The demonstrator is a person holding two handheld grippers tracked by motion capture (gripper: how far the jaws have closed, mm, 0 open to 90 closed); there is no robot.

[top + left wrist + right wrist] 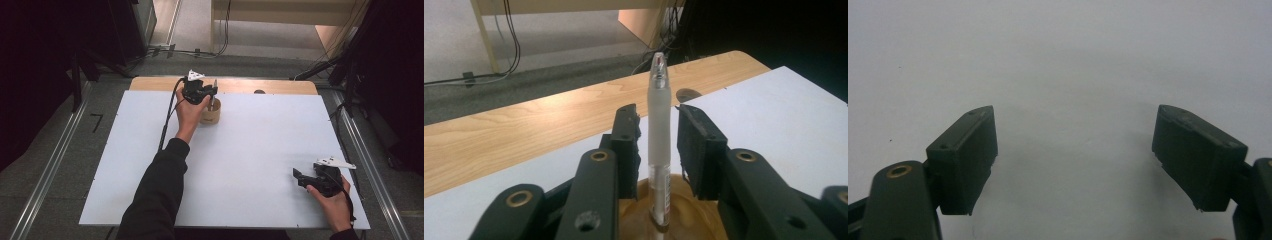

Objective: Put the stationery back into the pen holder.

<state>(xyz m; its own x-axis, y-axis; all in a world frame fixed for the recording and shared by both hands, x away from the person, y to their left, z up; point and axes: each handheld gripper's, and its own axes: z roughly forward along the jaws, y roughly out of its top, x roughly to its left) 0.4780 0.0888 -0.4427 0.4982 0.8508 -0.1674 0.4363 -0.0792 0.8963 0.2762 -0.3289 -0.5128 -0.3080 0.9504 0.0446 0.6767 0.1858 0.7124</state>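
A translucent pen (659, 115) stands upright in a round wooden cup (684, 207) at the far side of the white board. My left gripper (657, 111) hangs over the cup with its jaws on either side of the pen, a narrow gap showing on each side, so it is open and not pressing. In the high view the left gripper (206, 92) sits above the cup (210, 115), with the pen (214, 90) beside its jaws. My right gripper (299, 176) rests low at the near right, and in its own view the right gripper (1075, 125) is wide open over bare white surface.
The white board (260, 150) covers a wooden table whose far strip (280, 86) has a round cable hole (259, 92). Metal rails run along both sides on the floor. Cables lie on the floor beyond the table.
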